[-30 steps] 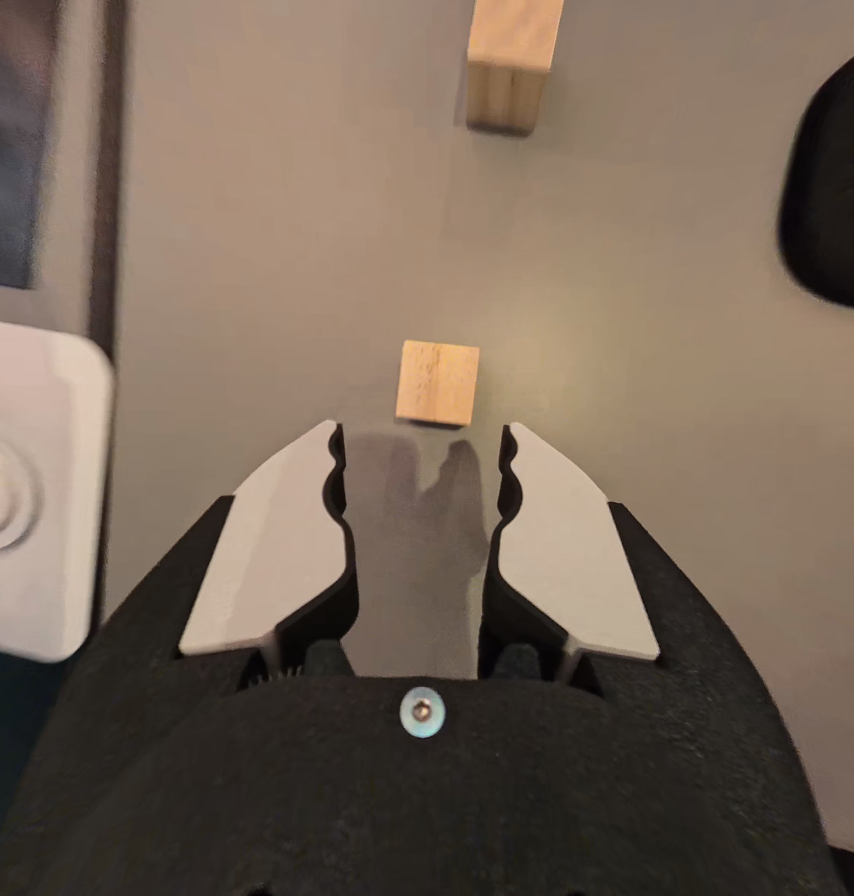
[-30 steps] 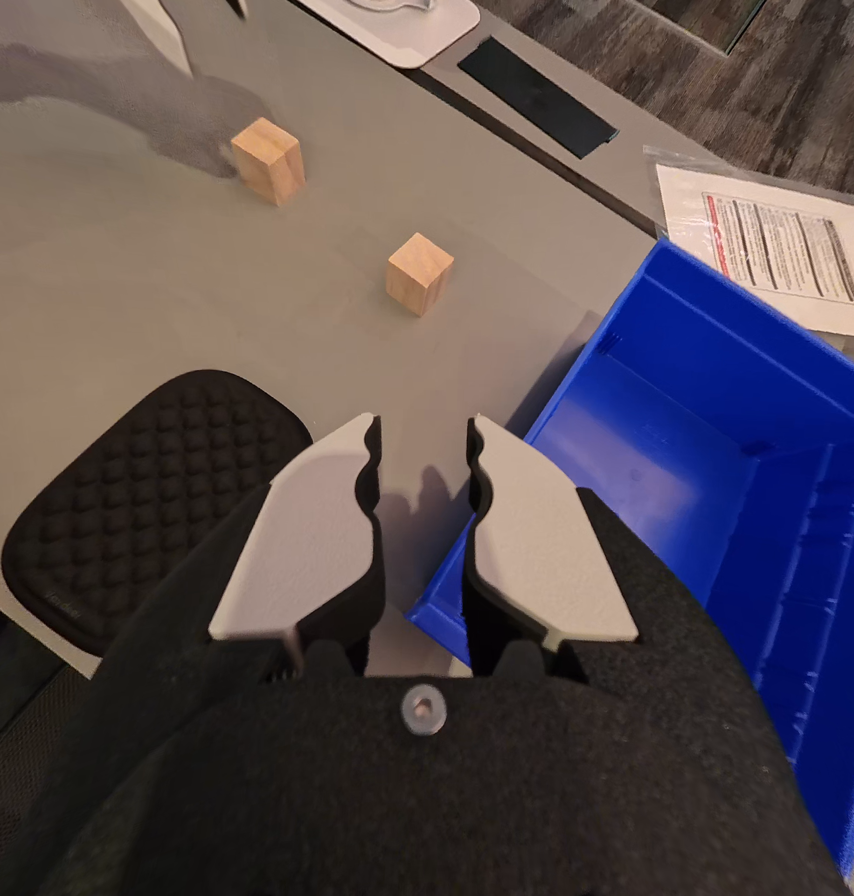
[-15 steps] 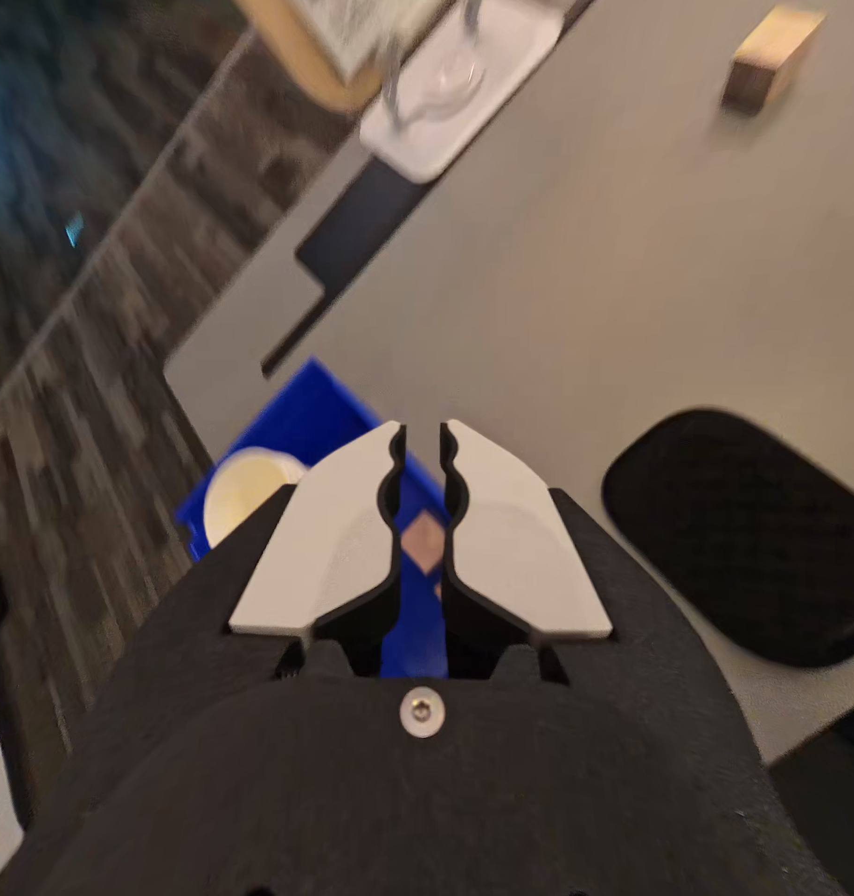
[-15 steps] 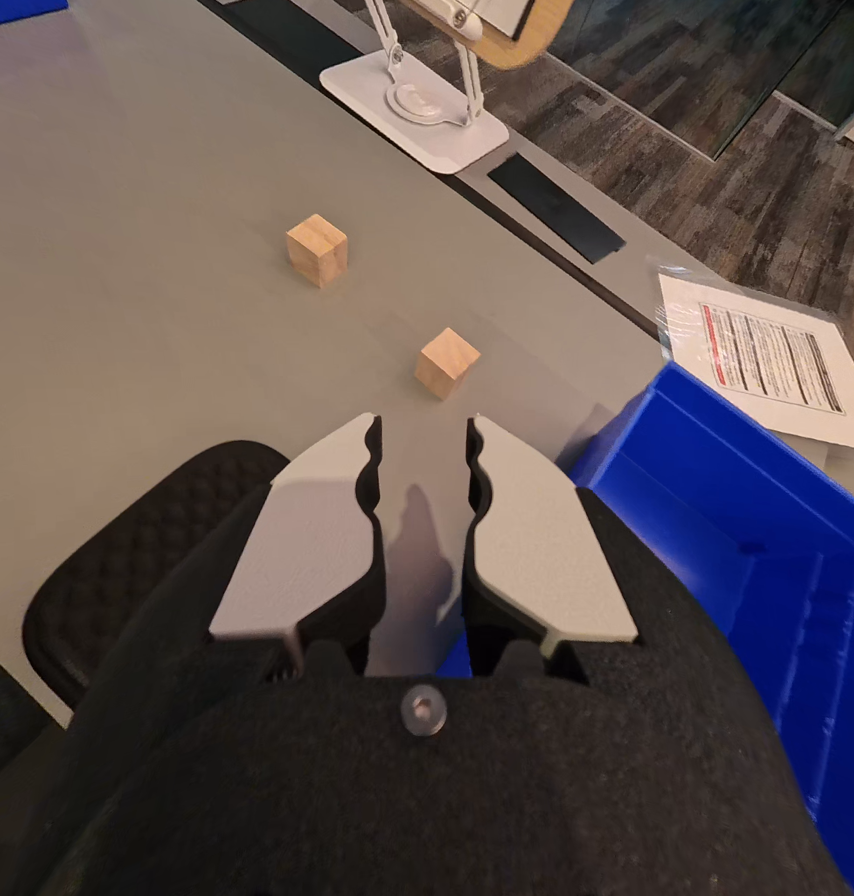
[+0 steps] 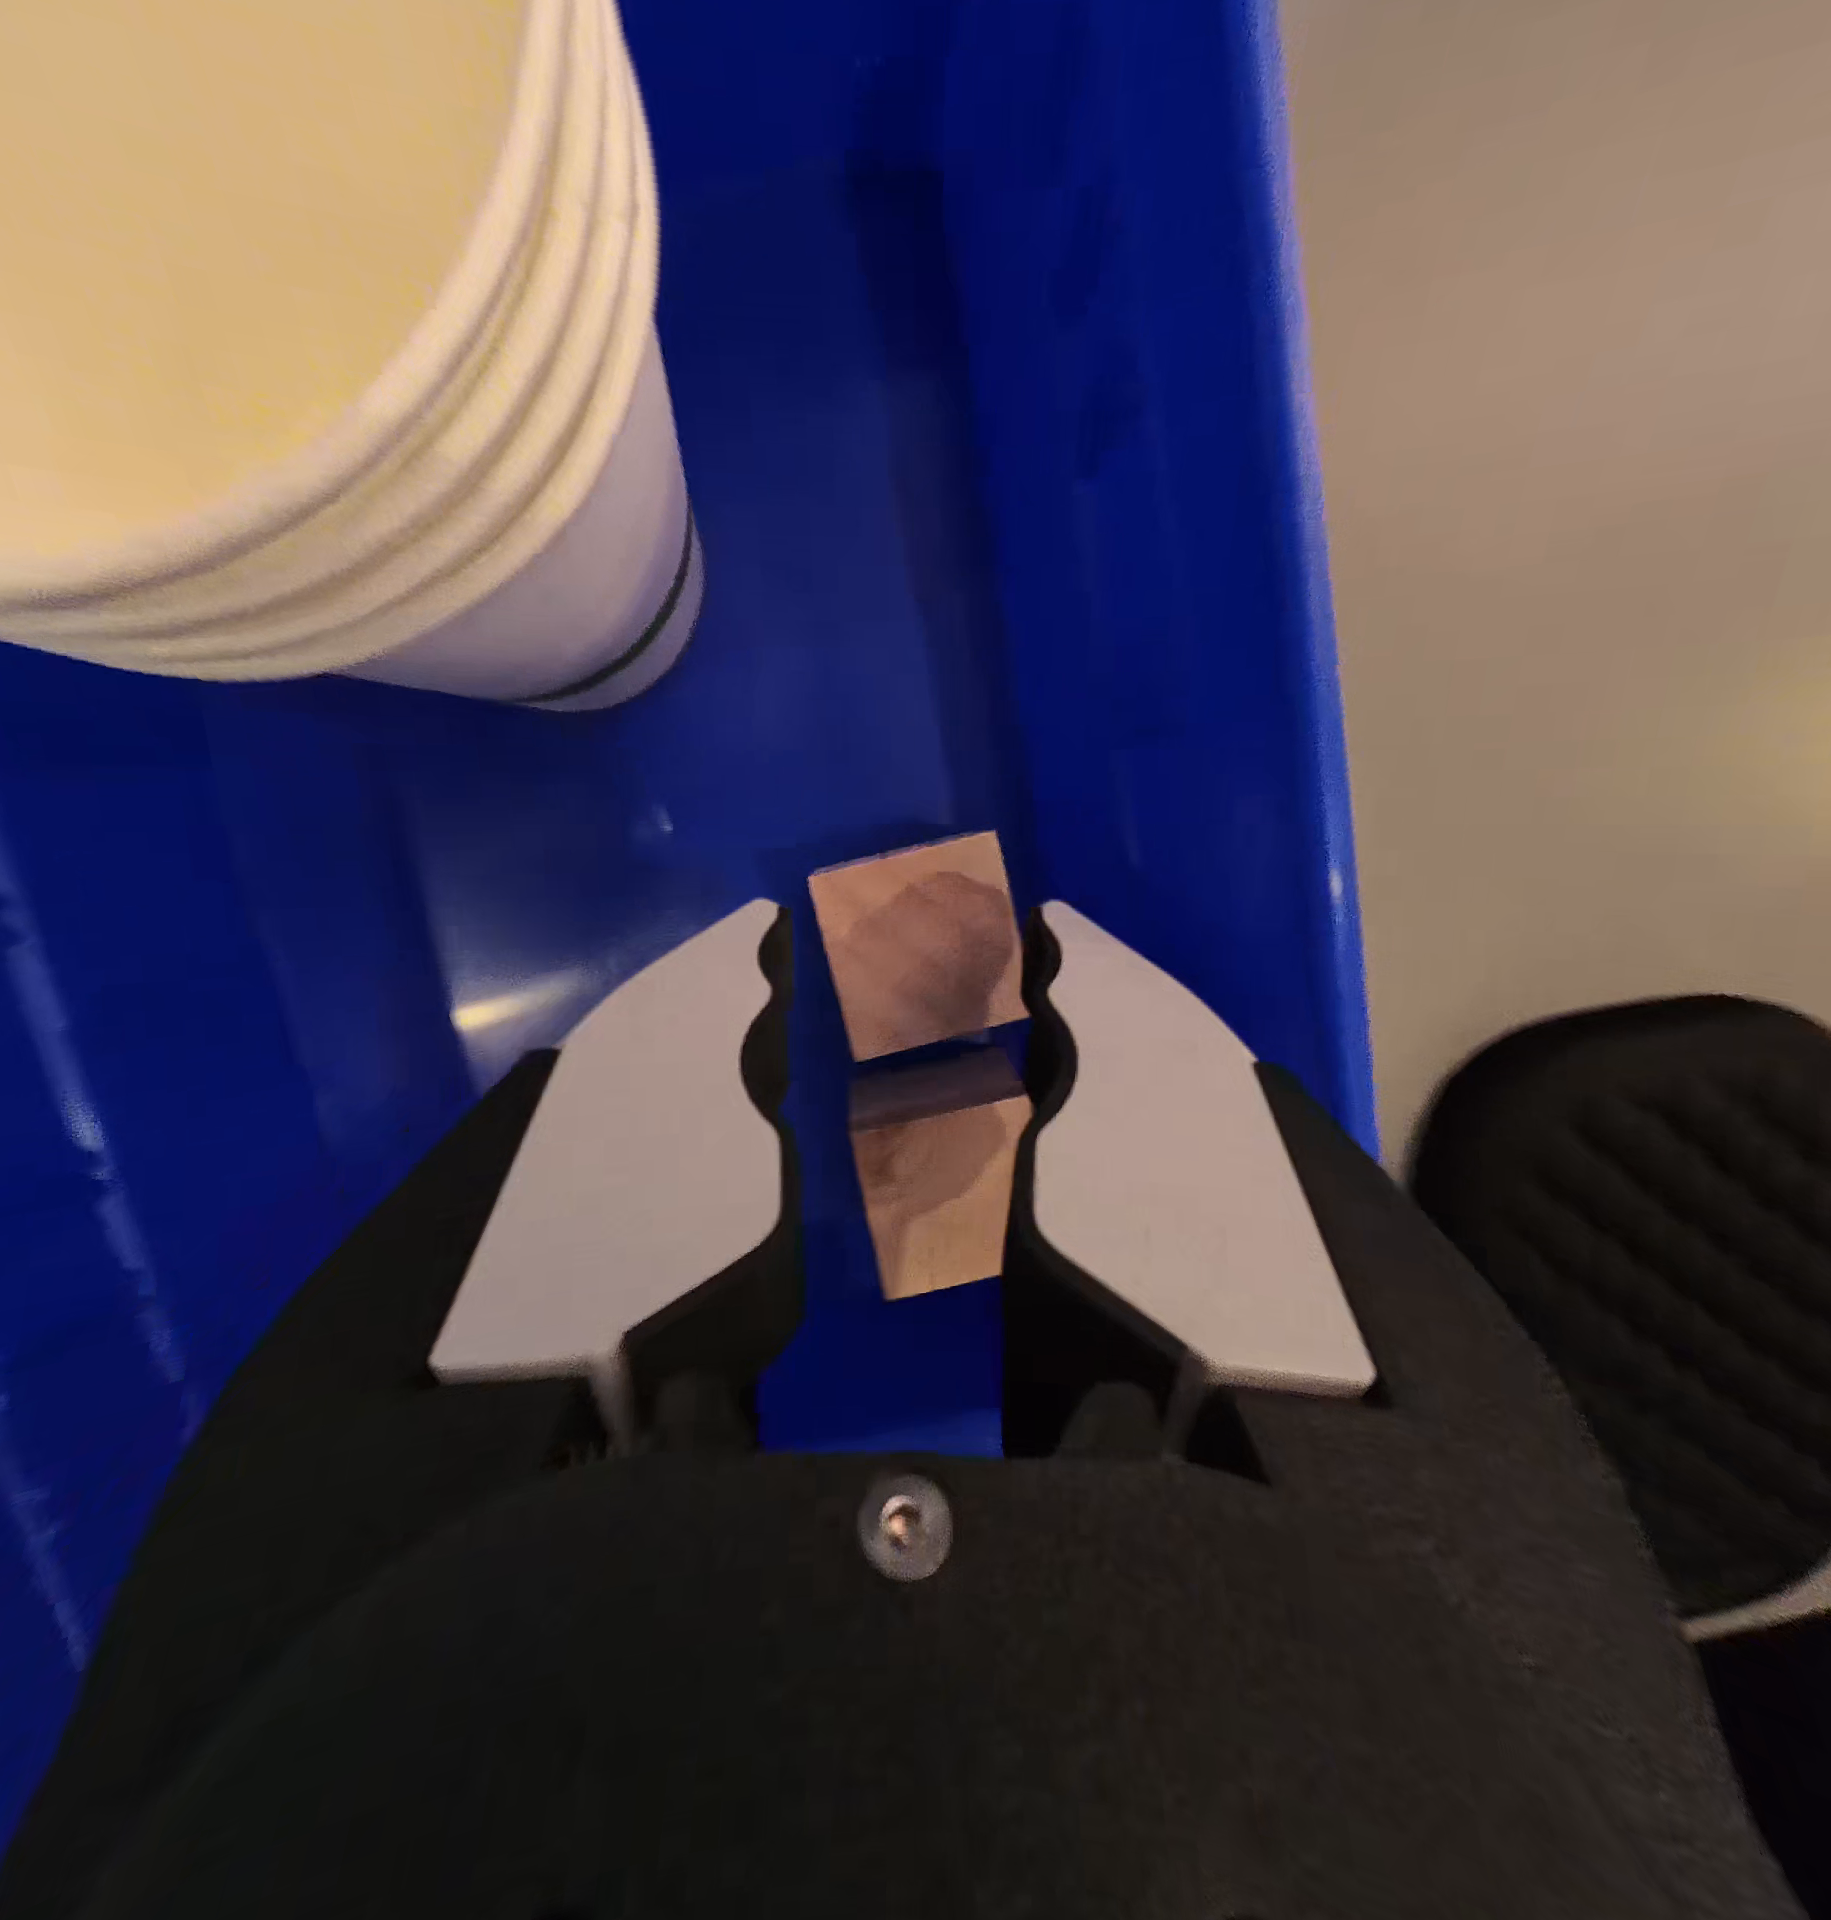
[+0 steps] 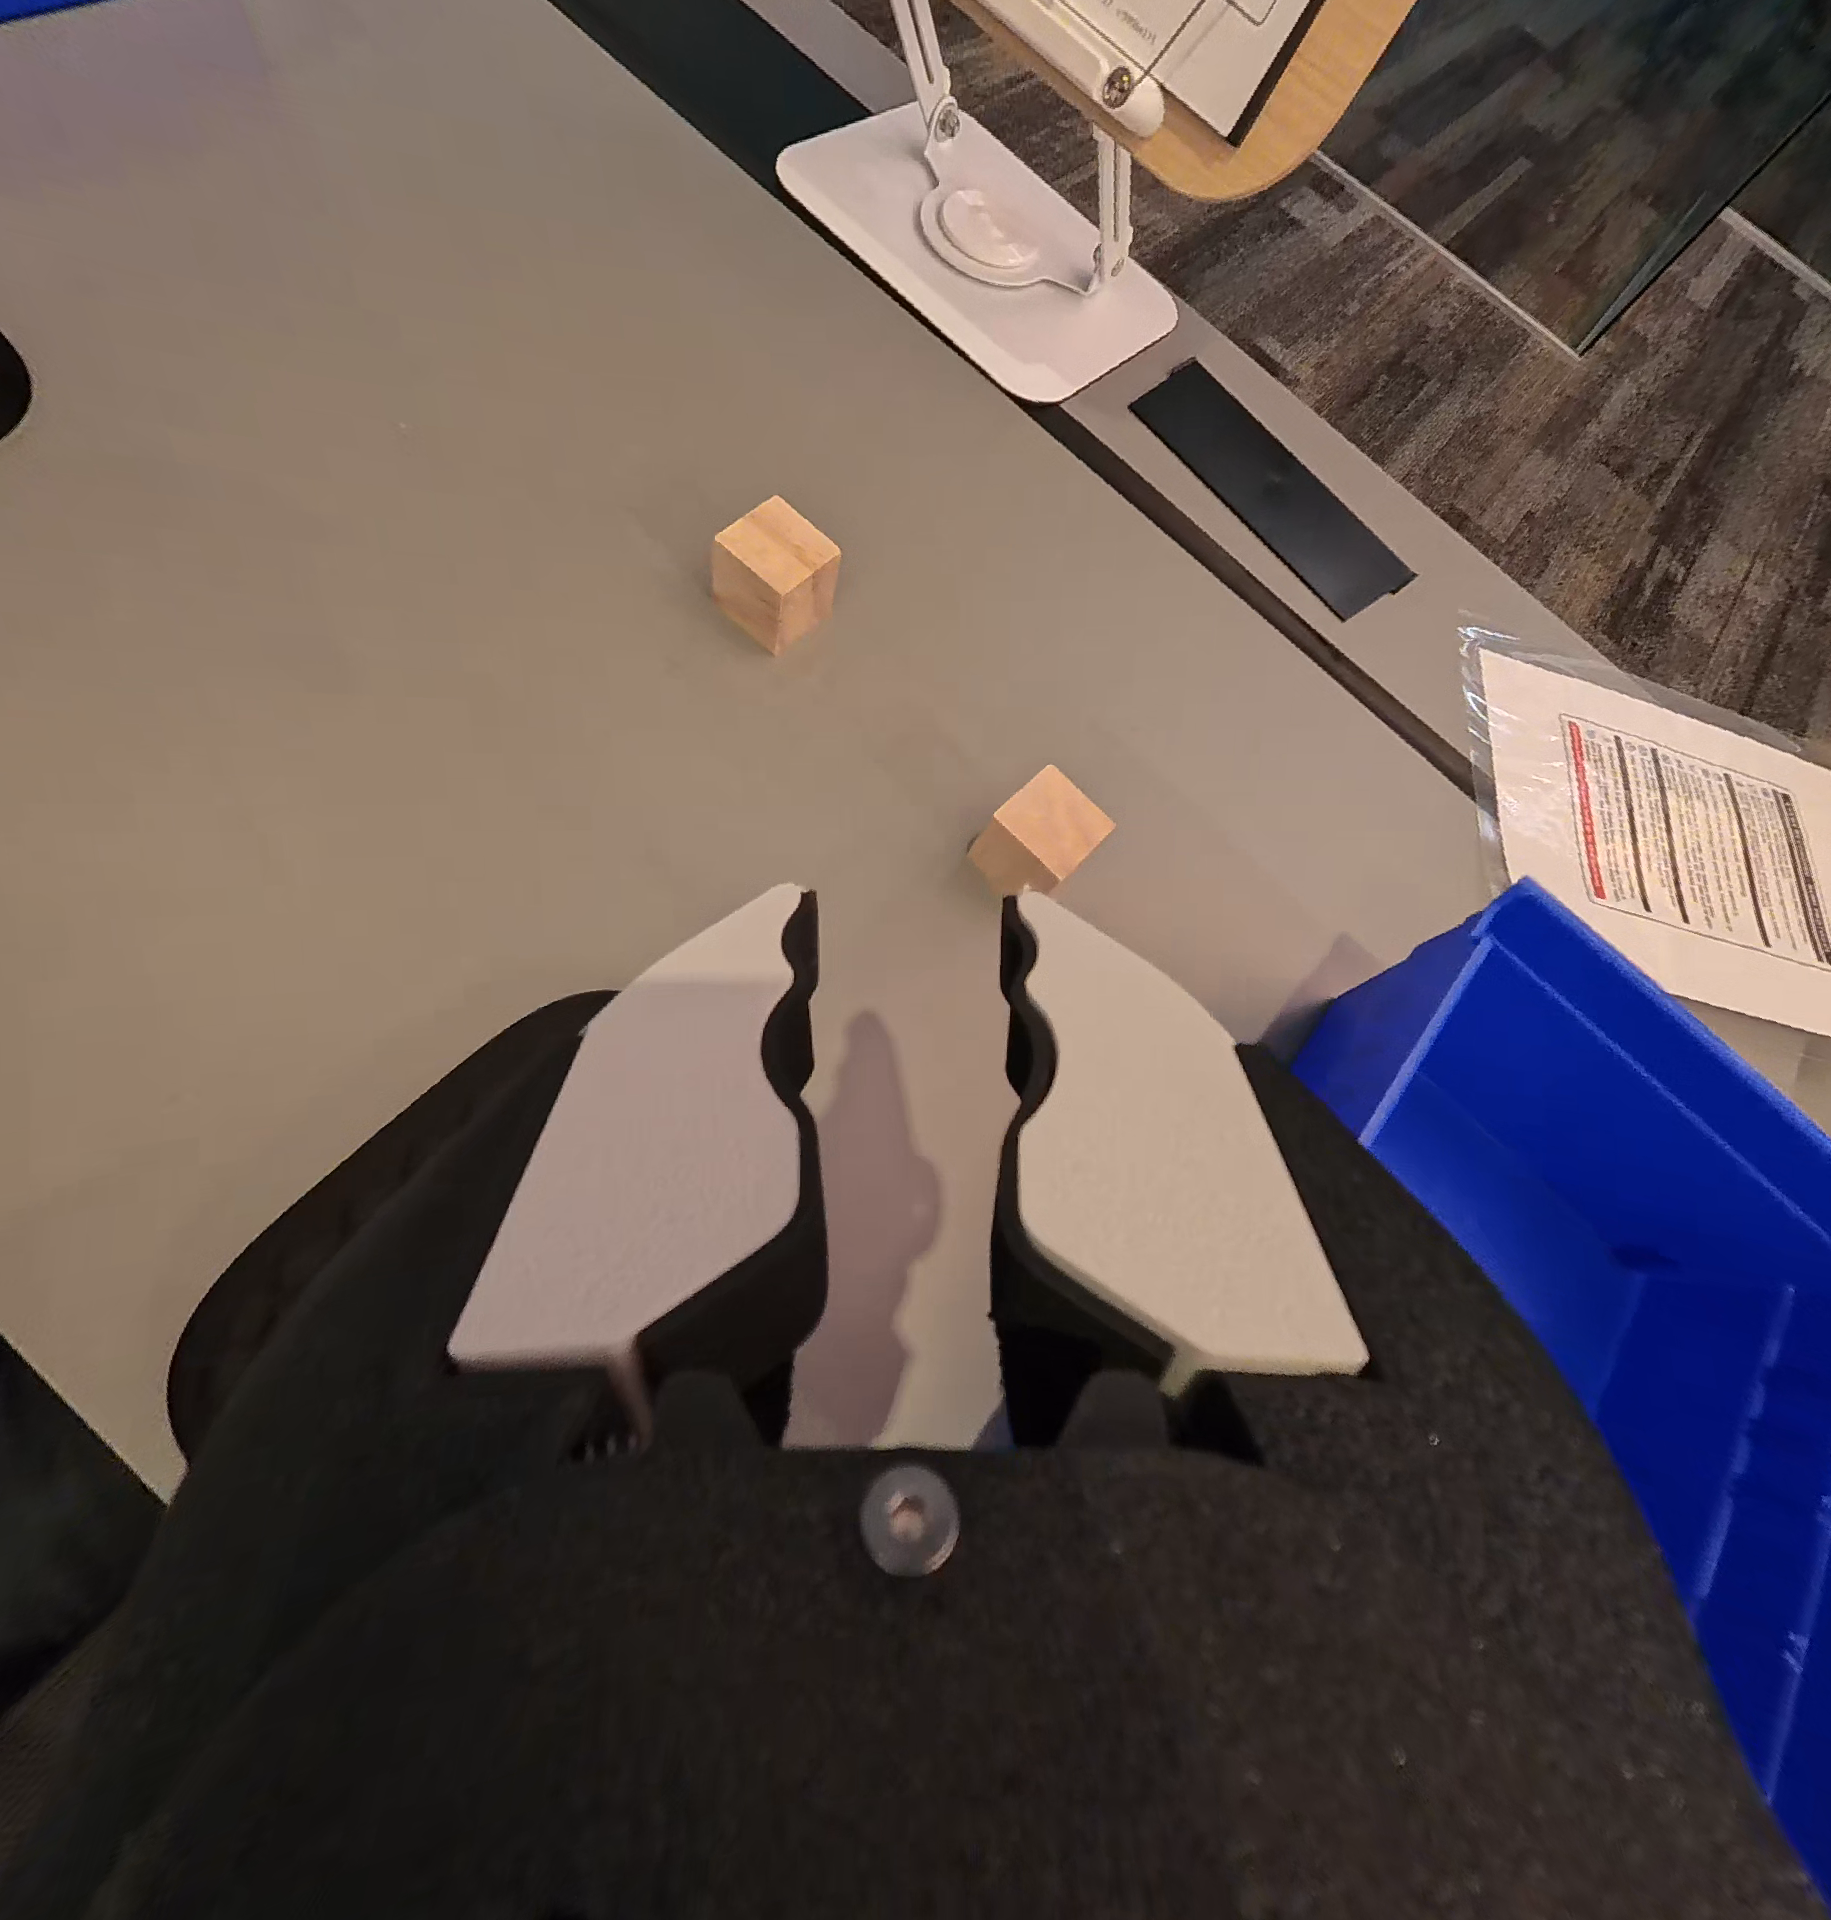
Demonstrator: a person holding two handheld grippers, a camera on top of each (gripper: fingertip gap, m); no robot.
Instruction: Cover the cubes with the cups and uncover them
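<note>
My left tongs [image 5: 909,914] are down inside a blue bin [image 5: 1150,520]. Jaws stand apart, with a wooden cube [image 5: 916,951] lying on the bin floor between the tips; I cannot tell whether the pads touch it, so I log them as open around it, not gripping. A second cube [image 5: 937,1210] lies just behind the first, farther back between the fingers. A stack of nested white paper cups [image 5: 298,343] stands in the same bin, up and to the left of the tongs, apart from both cubes. Outside the bin's right wall I see grey worktop [image 5: 1617,520] and a black textured pad [image 5: 1659,1309].

My right tongs [image 6: 909,899] hang above the worktop [image 6: 319,675], jaws apart and empty, their shadow on the surface between the fingers. Two more wooden cubes sit uncovered out there: the near cube [image 6: 1041,829] just beyond the right fingertip, the far cube [image 6: 776,571] farther out and to the left, well apart from it. Another blue bin [image 6: 1617,1195] sits to the right of the tongs. Beyond it lies a printed sheet in a clear sleeve [image 6: 1669,842]. A white stand base [image 6: 978,255] rests at the worktop's far edge, with a dark slot [image 6: 1269,488] beside it.
</note>
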